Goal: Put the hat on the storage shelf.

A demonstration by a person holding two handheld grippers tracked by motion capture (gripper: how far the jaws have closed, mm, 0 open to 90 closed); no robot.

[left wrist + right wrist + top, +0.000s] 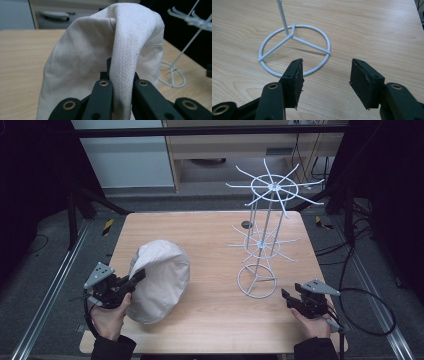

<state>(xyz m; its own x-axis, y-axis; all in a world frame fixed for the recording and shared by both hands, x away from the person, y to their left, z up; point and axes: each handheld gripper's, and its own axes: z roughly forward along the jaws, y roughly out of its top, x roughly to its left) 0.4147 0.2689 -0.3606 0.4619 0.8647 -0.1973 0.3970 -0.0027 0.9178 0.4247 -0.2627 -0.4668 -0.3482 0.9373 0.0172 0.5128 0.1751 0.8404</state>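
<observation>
Wooden table [210, 240], left tool [134, 279] pinching unmarked cream hat [162, 280], right tool [288, 296] open

- We see a light wooden table [210, 227] with a visible grain.
- On its near left part lies a white cloth hat [160, 280], its crown bulging upward.
- On the right half stands a white wire rack [265, 240], its ring base [294, 50] flat on the wood.
- A small dark round spot [246, 224] sits on the far part of the tabletop, just left of the rack.
</observation>
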